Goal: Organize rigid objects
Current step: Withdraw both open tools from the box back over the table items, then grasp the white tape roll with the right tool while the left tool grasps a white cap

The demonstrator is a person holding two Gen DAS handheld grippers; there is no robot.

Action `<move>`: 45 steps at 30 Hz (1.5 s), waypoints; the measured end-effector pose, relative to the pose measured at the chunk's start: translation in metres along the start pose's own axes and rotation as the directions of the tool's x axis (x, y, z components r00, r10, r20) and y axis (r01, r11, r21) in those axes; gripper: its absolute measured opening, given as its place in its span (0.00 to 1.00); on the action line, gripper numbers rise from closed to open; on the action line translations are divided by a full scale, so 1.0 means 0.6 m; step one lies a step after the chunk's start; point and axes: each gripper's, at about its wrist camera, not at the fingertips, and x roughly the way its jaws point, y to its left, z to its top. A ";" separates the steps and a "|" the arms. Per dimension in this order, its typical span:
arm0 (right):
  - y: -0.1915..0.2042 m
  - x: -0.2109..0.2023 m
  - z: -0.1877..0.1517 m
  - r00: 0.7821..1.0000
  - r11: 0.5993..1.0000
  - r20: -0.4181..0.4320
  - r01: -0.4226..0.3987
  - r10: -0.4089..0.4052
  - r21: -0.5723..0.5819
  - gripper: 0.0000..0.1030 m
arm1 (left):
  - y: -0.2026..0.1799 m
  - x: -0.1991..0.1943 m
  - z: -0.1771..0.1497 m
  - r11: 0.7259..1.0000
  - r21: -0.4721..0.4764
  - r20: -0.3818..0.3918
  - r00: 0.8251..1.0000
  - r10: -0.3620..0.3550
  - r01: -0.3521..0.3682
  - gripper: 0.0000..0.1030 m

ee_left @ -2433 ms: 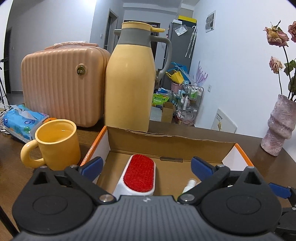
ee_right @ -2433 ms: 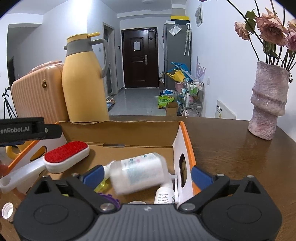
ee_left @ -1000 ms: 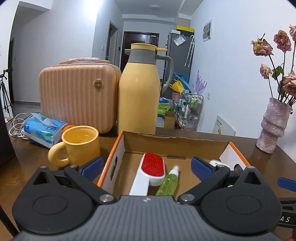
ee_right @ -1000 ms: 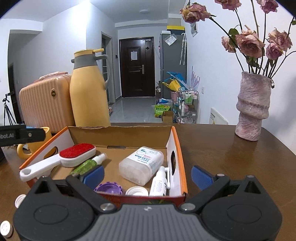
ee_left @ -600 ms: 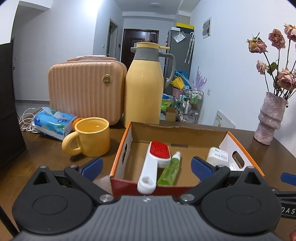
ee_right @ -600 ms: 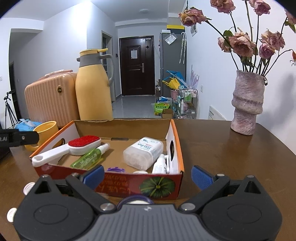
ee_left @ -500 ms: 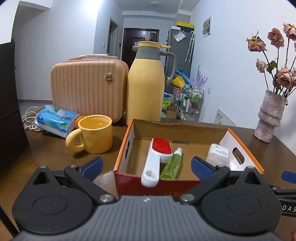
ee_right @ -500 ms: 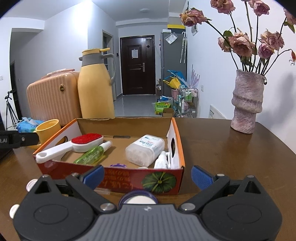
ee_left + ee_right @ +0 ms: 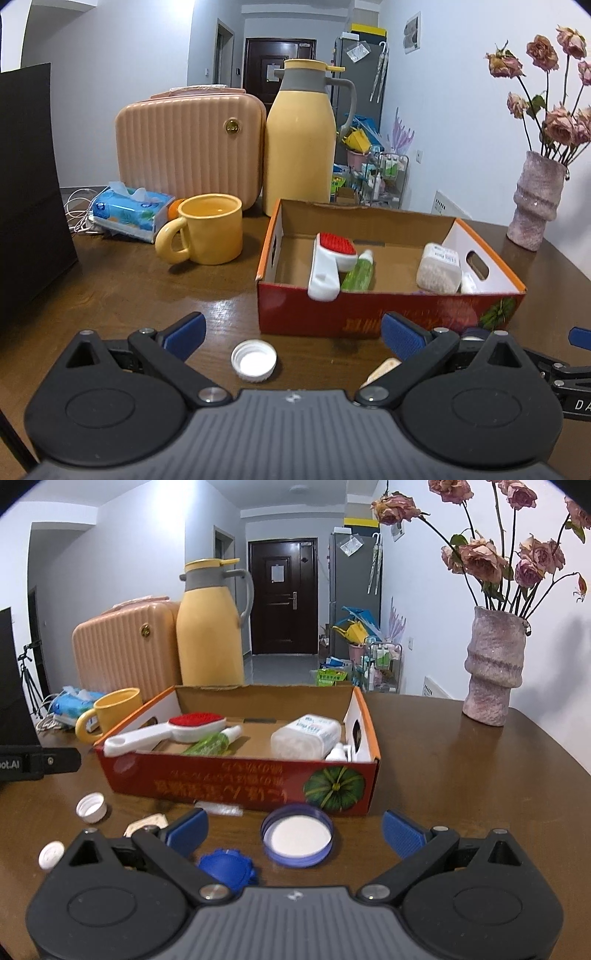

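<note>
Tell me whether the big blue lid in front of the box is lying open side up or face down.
Open side up. In the right wrist view the blue lid shows its raised rim around a white inner liner, lying flat on the table just in front of the cardboard box.

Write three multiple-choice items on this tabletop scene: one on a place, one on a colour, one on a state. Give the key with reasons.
1. Where does the lint brush lie?
A. in the cardboard box
B. in the mug
C. beside the vase

2. What colour is the wide lid in front of the box?
A. red
B. blue with a white inside
C. yellow

3. How do the right gripper jaws stand?
A. shut on the lid
B. shut on nothing
C. open

Key: 1 A, its red head rests inside the box walls. 2 B, blue rim around white. 3 C, the pads stand wide apart, touching nothing.
</note>
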 end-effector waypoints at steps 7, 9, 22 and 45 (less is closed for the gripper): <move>0.016 -0.015 -0.028 0.999 1.000 -0.037 -0.008 0.007 -0.008 0.98 | 0.007 -0.016 -0.029 1.000 0.023 -0.033 0.999 0.001 -0.001 1.00; 0.021 -0.018 -0.037 0.999 1.000 -0.049 -0.009 0.009 -0.008 0.98 | 0.010 -0.019 -0.037 1.000 0.026 -0.042 0.999 0.001 0.000 1.00; 0.054 -0.017 -0.072 0.993 1.000 -0.116 -0.031 0.030 -0.002 0.96 | 0.036 -0.028 -0.068 1.000 0.028 -0.080 0.997 0.015 -0.013 1.00; 0.054 0.012 -0.089 0.979 0.995 -0.182 -0.083 0.093 0.061 0.41 | 0.055 -0.018 -0.081 0.999 0.018 -0.113 0.993 0.031 -0.029 1.00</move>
